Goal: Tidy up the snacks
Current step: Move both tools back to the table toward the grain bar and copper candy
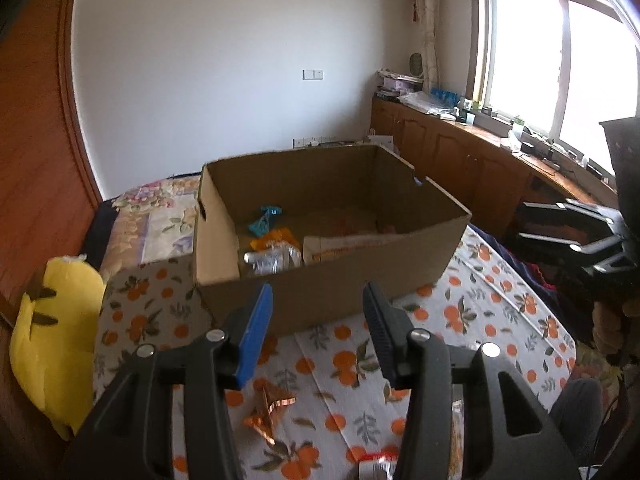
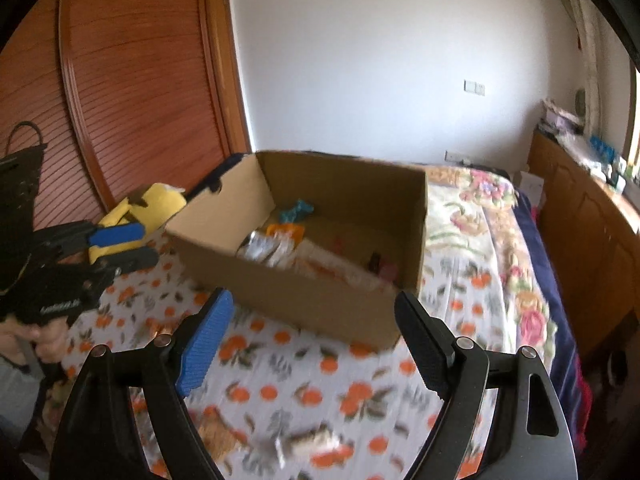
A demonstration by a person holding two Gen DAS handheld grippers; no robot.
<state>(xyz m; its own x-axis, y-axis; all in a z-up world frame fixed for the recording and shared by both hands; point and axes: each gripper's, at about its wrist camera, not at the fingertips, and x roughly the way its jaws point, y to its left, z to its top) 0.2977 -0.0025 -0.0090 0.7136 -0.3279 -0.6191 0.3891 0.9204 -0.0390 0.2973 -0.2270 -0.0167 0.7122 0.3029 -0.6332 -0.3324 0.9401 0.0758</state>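
So both grippers are hanging over the bed right now with nothing in them. The left gripper (image 1: 318, 312) is sitting partly open, the right gripper (image 2: 314, 336) is gaping wide, jaws empty on both. Looks to me like we're between drops: the cardboard box (image 1: 332, 288) is already holding a teal packet (image 1: 264, 219), an orange one (image 1: 276, 240) and a silvery one (image 1: 272, 259), so I'm guessing the next move is going back for a loose snack. A copper-coloured wrapper (image 1: 270, 410) is lying on the orange-print sheet (image 1: 472, 320) right under the left jaws, on the near side of the box, so that's the obvious grab: dipping down, closing on it, then lifting over the near wall
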